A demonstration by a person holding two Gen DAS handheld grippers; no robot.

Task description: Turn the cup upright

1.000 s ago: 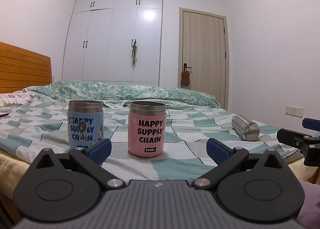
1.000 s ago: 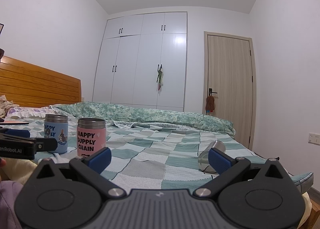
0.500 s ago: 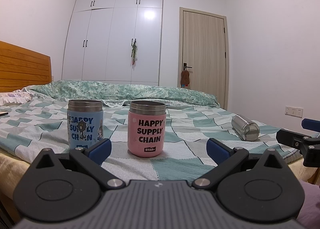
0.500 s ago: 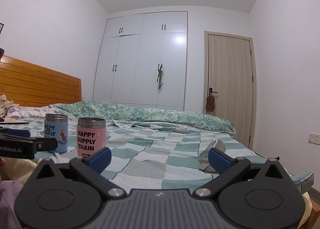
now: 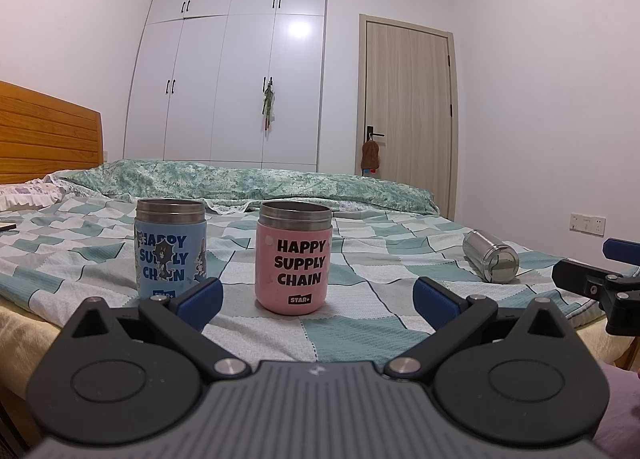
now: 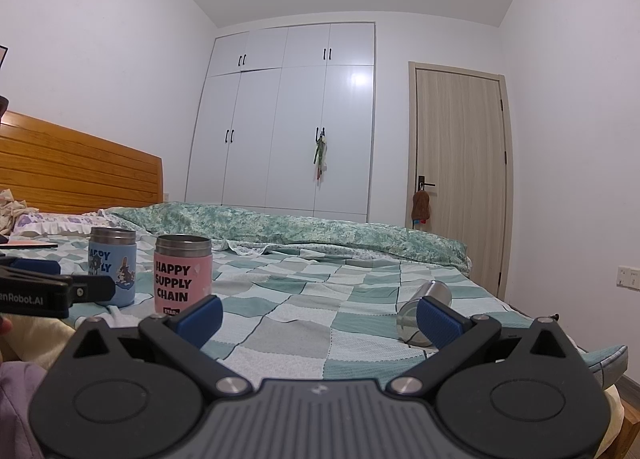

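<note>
Left to right on the bed: blue cup and pink cup upright, steel cup on its side at far right. It could roll off on the soft quilt if you nudge its round wall. Your left gripper and right gripper both gape, empty; the steel cup lies just ahead of the right one's right-hand finger.
</note>
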